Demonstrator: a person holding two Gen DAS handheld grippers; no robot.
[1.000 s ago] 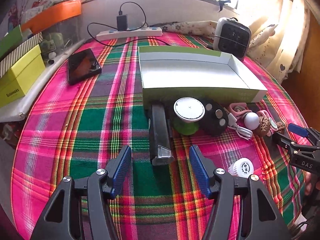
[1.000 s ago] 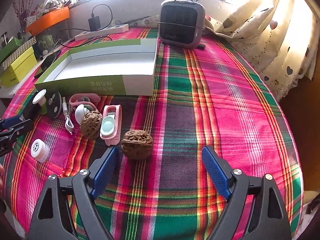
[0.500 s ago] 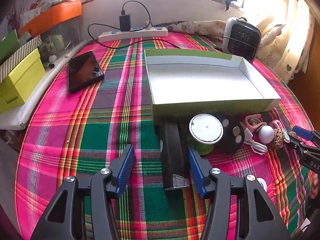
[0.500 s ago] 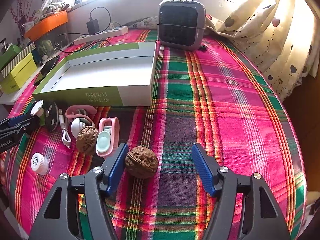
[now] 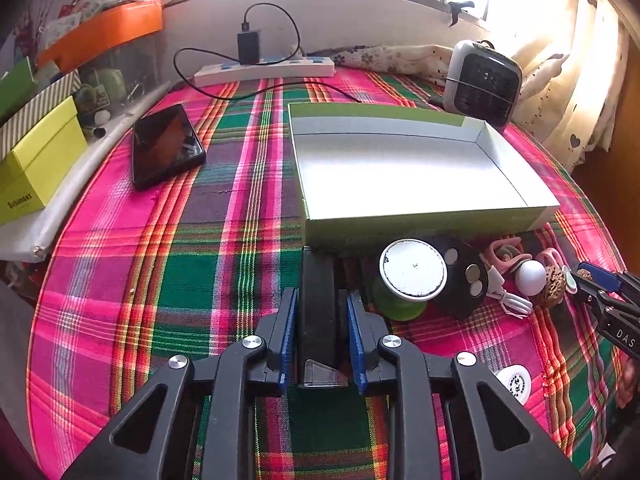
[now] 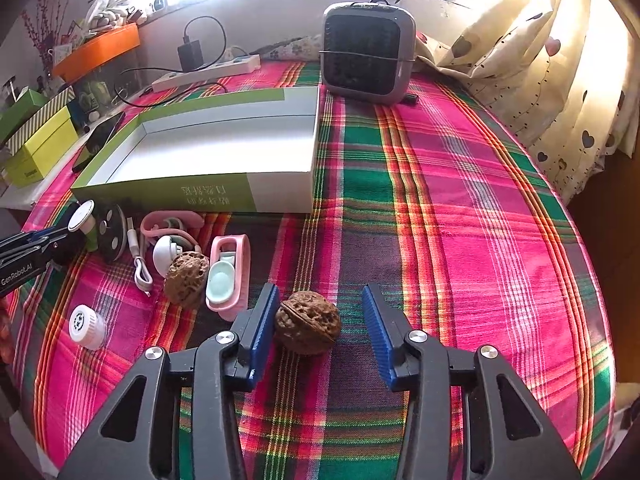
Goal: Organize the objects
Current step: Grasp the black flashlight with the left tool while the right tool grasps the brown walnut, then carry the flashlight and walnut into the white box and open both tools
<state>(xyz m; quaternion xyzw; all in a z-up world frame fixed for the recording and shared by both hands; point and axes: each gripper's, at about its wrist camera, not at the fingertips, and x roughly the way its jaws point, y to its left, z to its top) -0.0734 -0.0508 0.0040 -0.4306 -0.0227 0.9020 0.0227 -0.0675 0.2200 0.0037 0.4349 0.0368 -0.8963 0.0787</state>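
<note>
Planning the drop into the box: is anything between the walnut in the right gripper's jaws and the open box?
Nothing visible. The walnut lies between the right gripper pads, whose jaws have just been closing; only bare cloth lies on the way to the box.

Tablecloth [image 6: 440,184]: pink, green and orange plaid. Box [image 6: 160,196]: green outside, white inside. In front of the box: brown walnut [image 6: 308,322], pink clip [image 6: 234,276], black bar [image 5: 318,312].
</note>
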